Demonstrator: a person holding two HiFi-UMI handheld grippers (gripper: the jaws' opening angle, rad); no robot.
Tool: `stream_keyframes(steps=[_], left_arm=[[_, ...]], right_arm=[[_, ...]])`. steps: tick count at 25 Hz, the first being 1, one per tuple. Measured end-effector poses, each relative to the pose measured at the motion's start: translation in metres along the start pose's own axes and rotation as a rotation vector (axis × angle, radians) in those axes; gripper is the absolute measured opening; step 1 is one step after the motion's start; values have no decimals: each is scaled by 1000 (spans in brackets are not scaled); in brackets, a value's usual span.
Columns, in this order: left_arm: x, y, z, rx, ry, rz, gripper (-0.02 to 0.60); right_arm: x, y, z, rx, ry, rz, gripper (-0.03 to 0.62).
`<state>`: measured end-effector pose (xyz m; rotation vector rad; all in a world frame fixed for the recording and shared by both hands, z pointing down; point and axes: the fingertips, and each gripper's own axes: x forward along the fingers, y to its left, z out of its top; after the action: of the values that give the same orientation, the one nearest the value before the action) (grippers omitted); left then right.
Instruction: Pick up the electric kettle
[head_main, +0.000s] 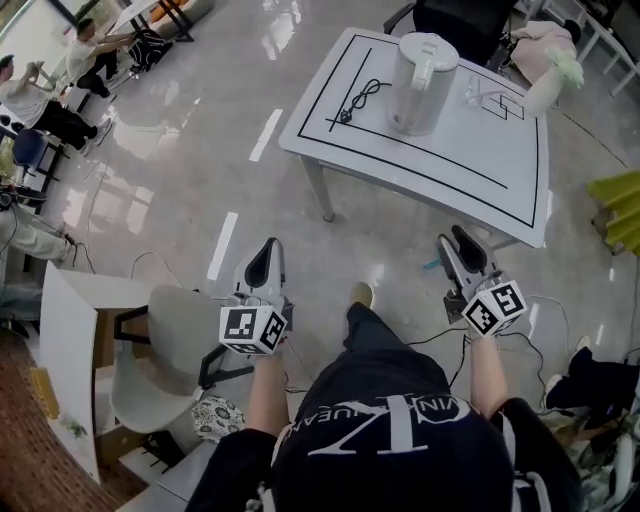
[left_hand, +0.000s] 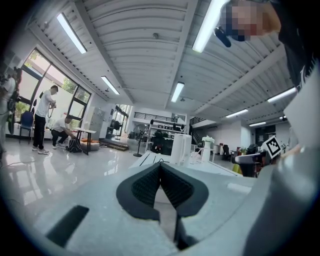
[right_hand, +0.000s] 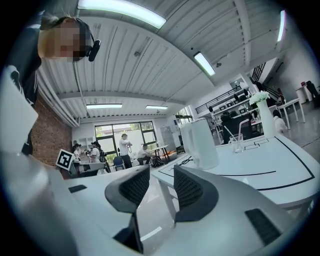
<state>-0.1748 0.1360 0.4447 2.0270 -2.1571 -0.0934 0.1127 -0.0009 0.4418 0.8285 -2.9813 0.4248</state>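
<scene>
While both point level toward the kettle (head_main: 422, 82), the left tool (head_main: 266, 248) is closed, the right tool (head_main: 455, 240) parted, both empty.

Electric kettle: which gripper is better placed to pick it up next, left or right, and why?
Right, probably: the right gripper has its jaws apart and is by the table edge, nearly below the electric kettle in the head view. The left gripper is shut, over floor.
</scene>
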Motion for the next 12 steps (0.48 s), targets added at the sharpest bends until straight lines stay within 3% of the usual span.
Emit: stream_keyframes(steps=[12], left_arm=[[84, 23, 17, 16, 27, -53, 6]], right_arm=[[78, -37, 17, 30, -3, -1, 152]])
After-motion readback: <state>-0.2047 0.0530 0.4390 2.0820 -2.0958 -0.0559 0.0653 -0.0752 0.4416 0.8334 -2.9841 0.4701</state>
